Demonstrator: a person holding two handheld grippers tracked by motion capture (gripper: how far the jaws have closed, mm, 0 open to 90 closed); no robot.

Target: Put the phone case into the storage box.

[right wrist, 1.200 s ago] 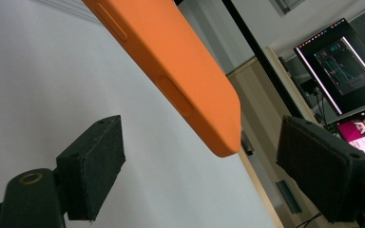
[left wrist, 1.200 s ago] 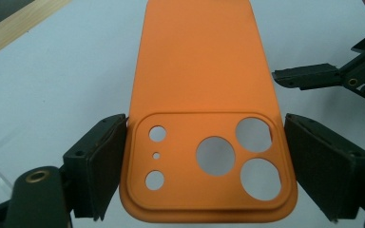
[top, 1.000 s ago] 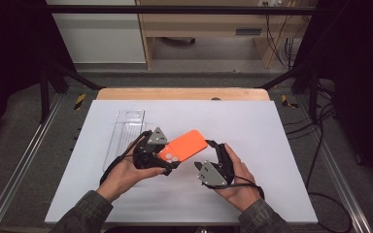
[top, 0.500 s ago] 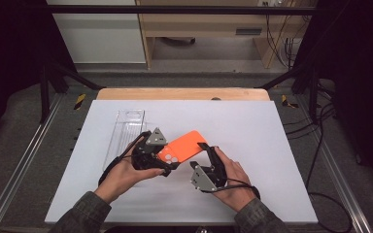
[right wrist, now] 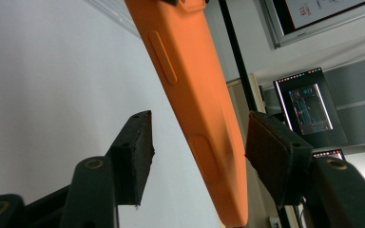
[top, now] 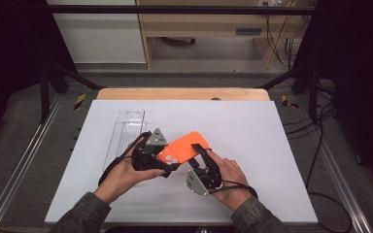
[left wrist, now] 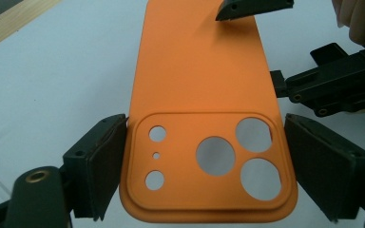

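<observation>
Orange case (top: 183, 148) is hanging above the white desk (top: 272, 145), near its middle, with the left tool (top: 171, 164) gripping it by both long sides at the end with the camera holes, as the left gripper view shows (left wrist: 209, 156). The right tool (top: 200, 154) is reaching the case from the near side and its jaws have just been closing around the case's edge (right wrist: 195, 109), one pad (right wrist: 271, 147) seeming to touch it while the other is standing a little apart. A clear tray (top: 125, 131) is lying on the desk just left of the hands.
</observation>
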